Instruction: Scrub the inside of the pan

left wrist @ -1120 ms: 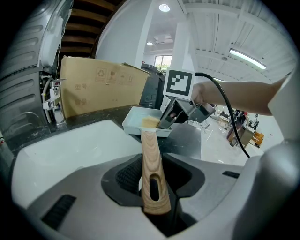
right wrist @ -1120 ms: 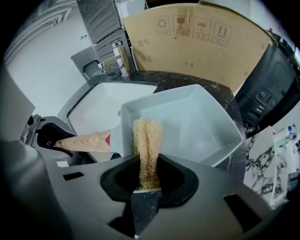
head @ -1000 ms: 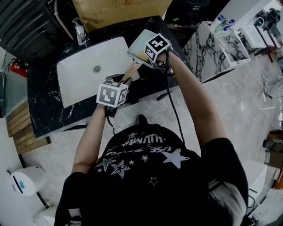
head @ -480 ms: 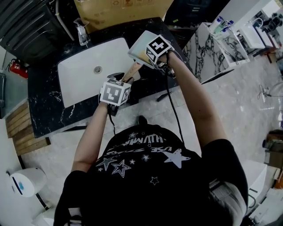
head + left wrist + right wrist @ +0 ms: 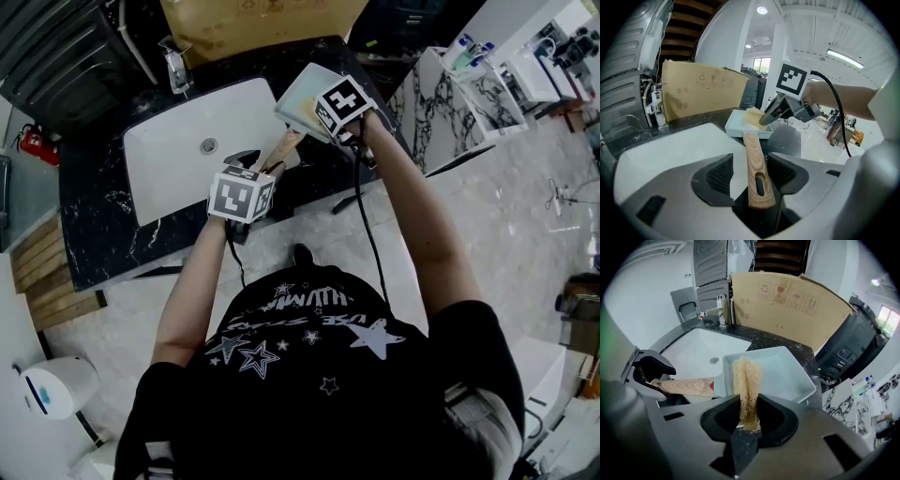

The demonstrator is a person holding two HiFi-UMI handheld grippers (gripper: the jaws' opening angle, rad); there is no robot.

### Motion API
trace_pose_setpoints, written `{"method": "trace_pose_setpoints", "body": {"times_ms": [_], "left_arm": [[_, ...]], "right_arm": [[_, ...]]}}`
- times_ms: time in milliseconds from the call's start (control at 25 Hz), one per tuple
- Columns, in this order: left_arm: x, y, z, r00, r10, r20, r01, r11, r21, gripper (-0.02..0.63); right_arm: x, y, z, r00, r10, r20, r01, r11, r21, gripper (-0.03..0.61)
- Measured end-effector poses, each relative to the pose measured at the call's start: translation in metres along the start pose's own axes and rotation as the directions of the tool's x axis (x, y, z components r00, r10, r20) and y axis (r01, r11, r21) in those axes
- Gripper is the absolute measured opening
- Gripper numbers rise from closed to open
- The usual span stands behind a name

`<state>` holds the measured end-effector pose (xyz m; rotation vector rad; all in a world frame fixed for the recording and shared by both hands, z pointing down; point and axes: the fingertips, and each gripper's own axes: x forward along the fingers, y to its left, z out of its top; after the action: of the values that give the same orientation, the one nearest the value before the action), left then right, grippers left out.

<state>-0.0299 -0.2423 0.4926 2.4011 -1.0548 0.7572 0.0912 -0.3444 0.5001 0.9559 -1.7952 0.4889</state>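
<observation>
A square white pan (image 5: 302, 94) with a wooden handle (image 5: 280, 148) hangs over the dark counter beside the sink. My left gripper (image 5: 751, 171) has the handle (image 5: 756, 164) between its jaws. They are opening, and a gap shows at the left pad. My right gripper (image 5: 749, 414) is shut on a yellow mesh scrubber (image 5: 746, 380), whose tip rests in the pan (image 5: 785, 373) near its handle end. In the left gripper view the scrubber (image 5: 752, 116) sits inside the pan (image 5: 738, 127) under the right gripper (image 5: 765, 119).
A white sink basin (image 5: 183, 155) with a drain is set in the black marble counter (image 5: 94, 211). A soap dispenser (image 5: 172, 66) and a large cardboard box (image 5: 787, 301) stand behind it. A counter edge runs just below the pan.
The right gripper and the pan have edged slightly right and up. The left gripper's cube has stayed almost in place by the handle.
</observation>
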Motion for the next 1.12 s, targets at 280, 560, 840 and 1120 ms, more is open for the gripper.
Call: {"method": "trace_pose_setpoints", "body": {"times_ms": [280, 560, 840, 1120], "left_arm": [[-0.018, 0.004, 0.004, 0.996, 0.041, 0.083, -0.042, 0.999, 0.012, 0.210], [-0.043, 0.011, 0.010, 0.983, 0.079, 0.165, -0.079, 0.997, -0.007, 0.210], [-0.067, 0.013, 0.005, 0.976, 0.069, 0.209, -0.060, 0.997, -0.051, 0.209], [-0.085, 0.005, -0.003, 0.972, 0.048, 0.232, -0.037, 0.998, -0.049, 0.187]], "right_arm": [[-0.015, 0.003, 0.002, 0.994, -0.064, 0.088, 0.060, 0.997, 0.042, 0.087], [-0.029, 0.011, 0.001, 0.980, -0.102, 0.173, 0.086, 0.992, 0.096, 0.086], [-0.043, 0.029, -0.005, 0.958, -0.114, 0.263, 0.075, 0.985, 0.154, 0.087], [-0.062, 0.053, -0.018, 0.932, -0.133, 0.336, 0.061, 0.975, 0.214, 0.086]]}}
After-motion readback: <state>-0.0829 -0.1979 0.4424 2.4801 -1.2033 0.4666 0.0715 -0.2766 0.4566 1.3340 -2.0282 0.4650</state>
